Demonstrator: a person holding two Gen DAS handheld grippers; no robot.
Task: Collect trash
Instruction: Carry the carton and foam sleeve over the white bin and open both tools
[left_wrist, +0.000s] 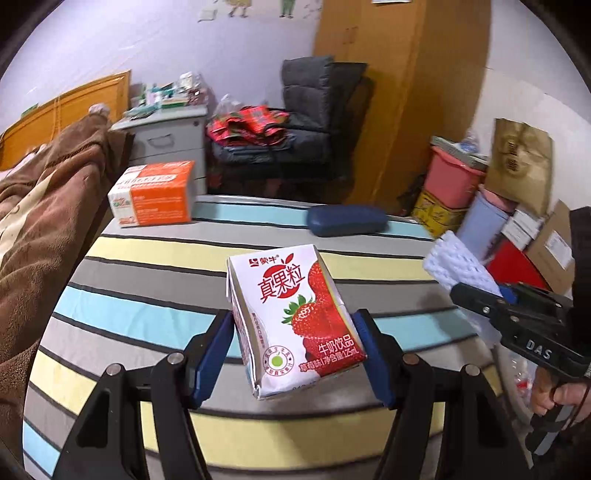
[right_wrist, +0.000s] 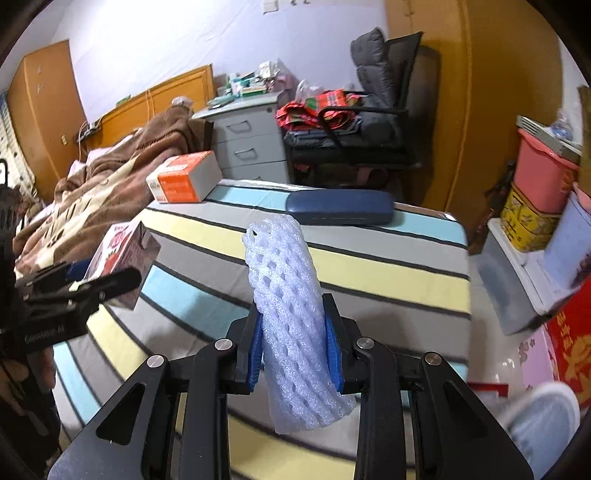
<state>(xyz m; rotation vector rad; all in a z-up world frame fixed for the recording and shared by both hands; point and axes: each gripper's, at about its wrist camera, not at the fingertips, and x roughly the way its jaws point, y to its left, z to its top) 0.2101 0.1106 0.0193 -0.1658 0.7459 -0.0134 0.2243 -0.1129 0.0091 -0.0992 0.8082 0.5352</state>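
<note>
The milk carton (left_wrist: 295, 317), a small strawberry drink box, sits clamped between the blue pads of the left tongs (left_wrist: 293, 350), held clear above the striped bed (left_wrist: 147, 273). The foam net (right_wrist: 291, 332), a white fruit sleeve, is pinched in the right tongs (right_wrist: 295, 347), also off the bed, its mesh squashed narrow between the pads. So both pieces of trash are in hand, and the step now, as I judge it, is carrying them to a bin.

To do that well, keep both grips firm and the loads apart. The carton is gripped across its lower half and leans a little, so a steady wrist would stop it twisting out; if liquid is left inside, keeping it upright seems wise. The foam is light and springy, so it could slip if the squeeze loosens. No bin shows in either view, so where to drop them cannot be told from here.

The left wrist view shows the carton's printed front and the right tongs off to the side with foam poking out, plus a hand (left_wrist: 565, 397) on their handle. The right wrist view shows the full length of the foam and the carton's side edge. Both show an orange box (left_wrist: 155, 194) and a dark blue case (right_wrist: 340, 208) lying on the bed's far end, well apart from the tongs.
</note>
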